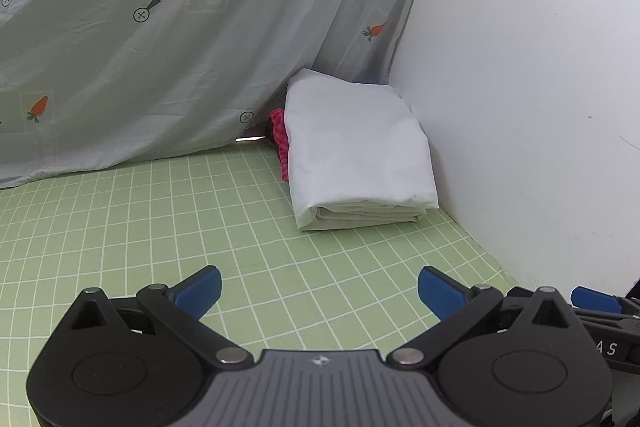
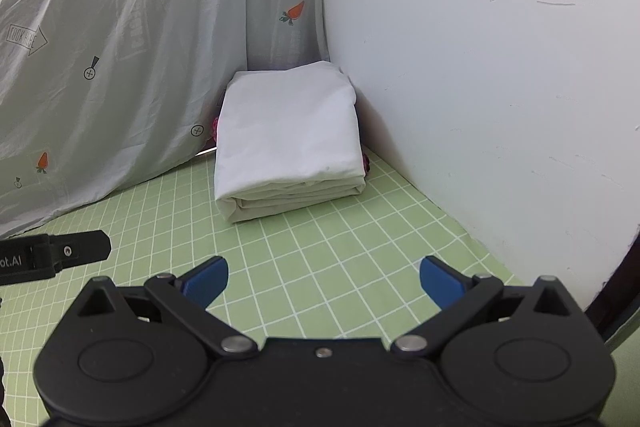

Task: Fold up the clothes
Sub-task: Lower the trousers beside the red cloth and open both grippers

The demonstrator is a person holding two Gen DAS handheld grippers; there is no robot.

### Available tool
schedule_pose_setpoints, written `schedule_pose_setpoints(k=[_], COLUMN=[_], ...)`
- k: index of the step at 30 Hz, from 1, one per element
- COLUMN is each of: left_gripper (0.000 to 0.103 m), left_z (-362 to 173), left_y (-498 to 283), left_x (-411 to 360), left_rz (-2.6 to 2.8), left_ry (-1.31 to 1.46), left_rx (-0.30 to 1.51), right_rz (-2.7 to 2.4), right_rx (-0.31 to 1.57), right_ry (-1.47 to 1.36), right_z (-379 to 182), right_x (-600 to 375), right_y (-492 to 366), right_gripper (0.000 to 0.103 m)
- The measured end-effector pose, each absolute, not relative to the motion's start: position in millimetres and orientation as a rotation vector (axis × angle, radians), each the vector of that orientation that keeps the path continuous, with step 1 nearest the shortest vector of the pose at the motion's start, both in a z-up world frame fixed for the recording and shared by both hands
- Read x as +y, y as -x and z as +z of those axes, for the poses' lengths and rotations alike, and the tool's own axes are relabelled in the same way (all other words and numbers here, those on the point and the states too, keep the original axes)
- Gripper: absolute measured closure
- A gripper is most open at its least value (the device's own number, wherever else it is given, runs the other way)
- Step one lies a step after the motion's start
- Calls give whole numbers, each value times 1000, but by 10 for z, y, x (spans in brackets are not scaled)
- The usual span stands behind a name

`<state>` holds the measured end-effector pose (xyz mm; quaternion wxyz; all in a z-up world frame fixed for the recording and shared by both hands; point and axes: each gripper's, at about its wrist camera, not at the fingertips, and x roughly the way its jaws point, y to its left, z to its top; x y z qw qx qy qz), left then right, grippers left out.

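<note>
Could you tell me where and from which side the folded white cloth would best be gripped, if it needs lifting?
Probably the near edge of the folded white cloth, approached low from the front along the green grid sheet. That edge shows the stacked layers facing both open grippers, left gripper and right gripper. The white wall sits close on its right and the carrot-print curtain hangs close behind and to its left.

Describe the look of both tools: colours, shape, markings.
Left tool and right tool match: matte black linkage bodies, silver pivot pins, blue finger pads. Left has a ribbed grey centre plate with a small white logo; right's centre is plain black.
</note>
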<state>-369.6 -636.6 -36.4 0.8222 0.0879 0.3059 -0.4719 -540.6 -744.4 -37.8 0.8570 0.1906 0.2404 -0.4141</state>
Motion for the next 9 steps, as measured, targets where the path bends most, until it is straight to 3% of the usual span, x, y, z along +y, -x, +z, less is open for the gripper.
schedule_pose_setpoints(k=[9], left_gripper=[0], left_z=[-343], left_y=[3692], left_x=[-6374], left_rz=[-1008], left_ry=[-195], left_rx=[638], right_rz=[-877], right_rx=[492], right_ry=[-395], right_z=[-370], right_x=[-7442], right_y=[5395], right_gripper=[0])
